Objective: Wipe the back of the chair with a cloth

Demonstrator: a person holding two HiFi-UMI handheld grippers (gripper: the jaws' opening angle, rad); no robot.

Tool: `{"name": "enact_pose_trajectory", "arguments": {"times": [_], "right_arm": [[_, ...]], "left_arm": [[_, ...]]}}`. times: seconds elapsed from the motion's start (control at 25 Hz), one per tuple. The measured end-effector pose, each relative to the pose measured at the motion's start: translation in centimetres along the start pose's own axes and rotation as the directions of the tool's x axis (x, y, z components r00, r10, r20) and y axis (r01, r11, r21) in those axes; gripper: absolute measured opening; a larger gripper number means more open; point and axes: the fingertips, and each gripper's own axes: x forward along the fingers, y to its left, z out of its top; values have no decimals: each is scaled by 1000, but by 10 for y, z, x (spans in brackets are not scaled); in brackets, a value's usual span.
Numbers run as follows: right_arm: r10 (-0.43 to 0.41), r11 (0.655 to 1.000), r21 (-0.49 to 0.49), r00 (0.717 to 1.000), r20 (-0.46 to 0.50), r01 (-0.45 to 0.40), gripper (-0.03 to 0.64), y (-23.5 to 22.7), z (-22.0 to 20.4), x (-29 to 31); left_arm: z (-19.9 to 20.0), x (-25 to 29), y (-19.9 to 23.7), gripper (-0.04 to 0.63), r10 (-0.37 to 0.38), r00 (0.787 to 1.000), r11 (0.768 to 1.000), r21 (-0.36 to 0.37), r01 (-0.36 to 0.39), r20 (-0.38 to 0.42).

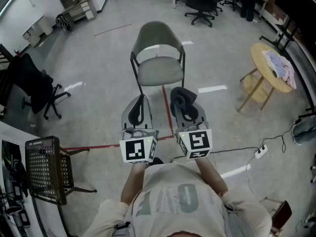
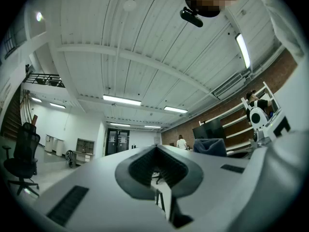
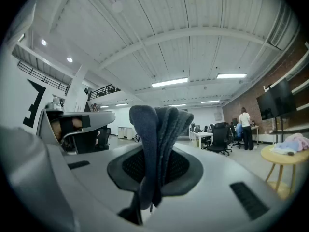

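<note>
- The cloth (image 3: 157, 144) was dark blue-grey with a nubby weave. It was folded into thick layers that stood up out of the right gripper (image 3: 154, 168).
- That gripper's jaws were clamped on the cloth's lower part. In the head view the cloth (image 1: 183, 98) bulged over the right gripper (image 1: 185, 107), short of the chair (image 1: 158, 58) and not touching it.
- The left gripper (image 2: 157, 170) had its jaws drawn together with nothing between them. It was level with the right one and just beside it in the head view (image 1: 138, 110).
- The chair had a grey-green seat, a curved grey-green back and a thin black frame. Its seat faced the person and its back was on the far side.
- The floor (image 1: 98, 63) was pale grey concrete, and a red tape line (image 1: 165, 98) ran from under the chair toward the person.
- A round wooden table (image 1: 261, 58) stood to the right with pale laundry (image 1: 280, 65) on it.
- A black office chair (image 1: 34, 85) stood to the left and a dark mesh crate (image 1: 47, 167) at lower left.
</note>
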Motion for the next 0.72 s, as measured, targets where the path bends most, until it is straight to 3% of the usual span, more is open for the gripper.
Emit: {"name": "enact_pose_trajectory", "arguments": {"times": [0.72], "right_arm": [[20, 999, 40, 1000, 2, -20, 58, -18, -4, 9]], "left_arm": [[-2, 10, 1, 12, 32, 999, 999, -37, -31, 26]]}}
